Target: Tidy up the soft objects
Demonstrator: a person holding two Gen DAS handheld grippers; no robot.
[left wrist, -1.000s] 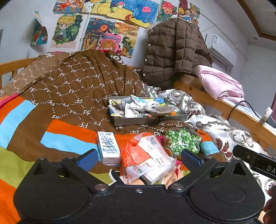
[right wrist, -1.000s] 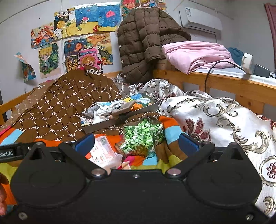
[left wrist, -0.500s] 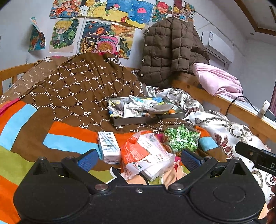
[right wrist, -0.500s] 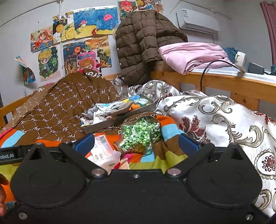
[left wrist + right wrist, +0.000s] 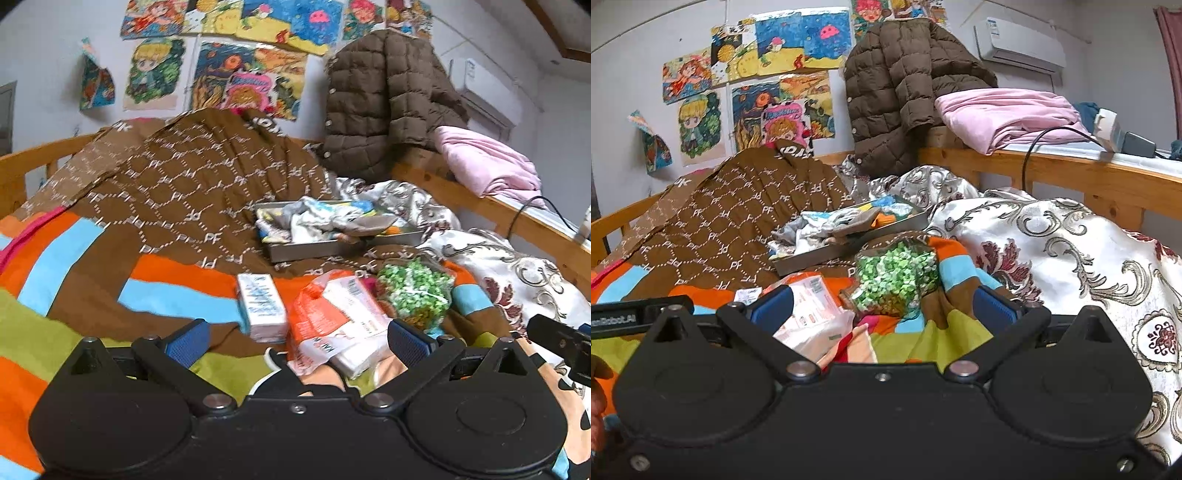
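A metal tray [image 5: 306, 248] [image 5: 827, 254] heaped with crumpled cloths rests on the brown quilt. In front of it lie a white and blue tissue pack [image 5: 261, 307], an orange and white plastic pack [image 5: 338, 321] [image 5: 812, 306] and a clear bag of green pieces [image 5: 415, 291] [image 5: 895, 280]. My left gripper [image 5: 297, 341] is open, hovering low over the striped blanket just short of the packs. My right gripper [image 5: 882, 308] is open too, with the green bag and the orange pack between and beyond its fingers.
A brown puffer jacket [image 5: 905, 92] and a pink blanket [image 5: 1004, 114] sit on the wooden rail [image 5: 1071, 173] at the back right. A white patterned quilt [image 5: 1071, 258] fills the right. Drawings cover the wall. The other gripper's body [image 5: 561, 343] shows at the right edge.
Both grippers have shifted a little over the bed, the left view now blurred by motion. Jaws stay open and nothing has been picked up.
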